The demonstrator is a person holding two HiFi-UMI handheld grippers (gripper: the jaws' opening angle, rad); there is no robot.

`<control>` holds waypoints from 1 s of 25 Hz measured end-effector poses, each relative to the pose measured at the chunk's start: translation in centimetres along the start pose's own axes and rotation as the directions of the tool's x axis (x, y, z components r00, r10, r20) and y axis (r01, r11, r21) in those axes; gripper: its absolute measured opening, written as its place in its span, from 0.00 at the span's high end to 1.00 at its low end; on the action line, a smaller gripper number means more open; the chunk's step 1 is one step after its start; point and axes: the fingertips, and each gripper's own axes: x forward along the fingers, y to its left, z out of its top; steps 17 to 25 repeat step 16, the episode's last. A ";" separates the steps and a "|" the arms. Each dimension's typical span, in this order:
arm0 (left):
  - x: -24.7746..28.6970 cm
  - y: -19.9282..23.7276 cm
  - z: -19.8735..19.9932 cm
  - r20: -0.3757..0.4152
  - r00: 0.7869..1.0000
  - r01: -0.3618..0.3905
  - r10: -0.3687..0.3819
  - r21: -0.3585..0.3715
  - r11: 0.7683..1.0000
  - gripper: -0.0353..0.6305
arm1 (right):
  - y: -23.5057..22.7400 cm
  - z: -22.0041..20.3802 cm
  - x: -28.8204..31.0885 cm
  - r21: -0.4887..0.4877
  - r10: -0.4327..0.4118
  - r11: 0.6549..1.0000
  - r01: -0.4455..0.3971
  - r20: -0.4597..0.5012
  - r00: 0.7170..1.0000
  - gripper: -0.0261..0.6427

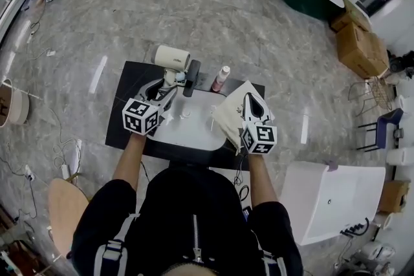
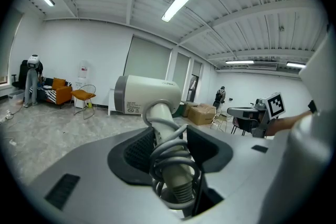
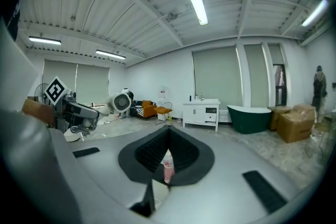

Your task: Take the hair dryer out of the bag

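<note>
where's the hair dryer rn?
Head view, left of centre: the hair dryer is gripped by its handle in the left gripper, over the table's far edge, left of the pink bottle.

**Dark table on a marbled floor, with a few items on it**

A dark rectangular table (image 1: 126, 100) is seen at the centre of the head view, set on a grey marbled floor (image 1: 213, 16). A pale panel (image 1: 194, 134) is laid over the middle and near part of the top, and the dark surface is left bare at the left and far sides. Near the far edge, a pink bottle (image 1: 221, 78) with a white cap is stood; just left of it a long black object (image 1: 192, 77) is placed. A small white piece (image 1: 186, 114) is found on the panel. A pale cloth bag (image 1: 230, 118) is spread at the right side.
</note>
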 end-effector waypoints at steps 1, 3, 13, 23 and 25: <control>0.0 0.0 -0.1 0.001 1.000 -0.001 0.001 -0.005 1.000 0.62 | 0.1 -0.1 0.0 -0.001 0.001 1.000 -0.001 -0.002 1.000 0.95; -0.2 0.0 -0.4 0.001 1.000 -0.002 0.002 -0.016 1.000 0.62 | 0.2 -0.3 -0.1 0.000 0.002 1.000 -0.002 -0.006 1.000 0.95; -0.3 -0.2 -1.3 -0.013 1.000 0.007 -0.007 -0.028 1.000 0.62 | 0.0 -0.9 0.0 0.009 0.002 1.000 -0.002 -0.016 1.000 0.95; 0.0 -0.2 -1.3 -0.019 1.000 0.011 -0.012 -0.023 1.000 0.62 | -0.1 -0.7 0.3 0.010 0.001 1.000 -0.001 -0.015 1.000 0.95; 0.0 -0.2 -1.3 -0.019 1.000 0.011 -0.012 -0.023 1.000 0.62 | -0.1 -0.7 0.3 0.010 0.001 1.000 -0.001 -0.015 1.000 0.95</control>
